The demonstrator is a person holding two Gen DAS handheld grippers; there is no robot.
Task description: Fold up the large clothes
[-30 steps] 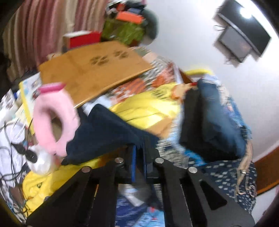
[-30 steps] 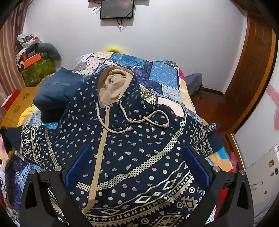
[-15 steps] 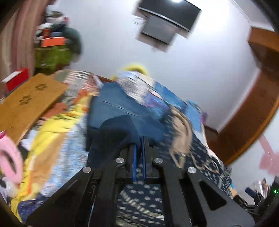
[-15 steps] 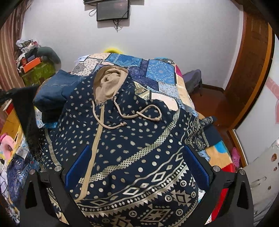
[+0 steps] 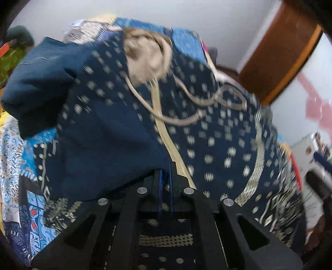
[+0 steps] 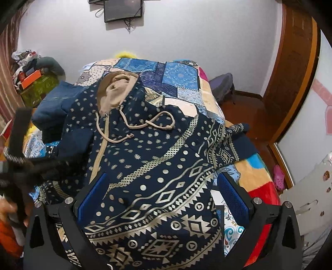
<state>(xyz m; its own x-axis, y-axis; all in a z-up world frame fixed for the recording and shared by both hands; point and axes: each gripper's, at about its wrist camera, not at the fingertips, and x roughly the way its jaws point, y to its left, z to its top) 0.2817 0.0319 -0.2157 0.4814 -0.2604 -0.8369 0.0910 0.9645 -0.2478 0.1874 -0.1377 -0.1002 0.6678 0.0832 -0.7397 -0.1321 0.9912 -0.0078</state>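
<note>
Hoodie (image 6: 157, 157) sleeve in left tongs (image 5: 165, 176)

A patchwork quilt (image 6: 180, 74) covers the bed. A dark screen (image 6: 123, 9) hangs on the white wall, beside a wooden door (image 6: 294, 68). A pink shoe (image 6: 279, 176) lies on the floor.

The black left gripper (image 5: 165, 176) has its blue pads pressed together on a plain navy sleeve (image 5: 103, 141) of the navy hooded jacket with pale dotted print (image 5: 217, 145). The sleeve lies across the jacket's chest, left of the beige zip strip (image 5: 164, 133). The beige-lined hood (image 5: 145, 60) and looping beige drawcords (image 5: 199, 101) sit further up, blurred. Beneath lies the blue patchwork bedspread (image 5: 12, 149).
</note>
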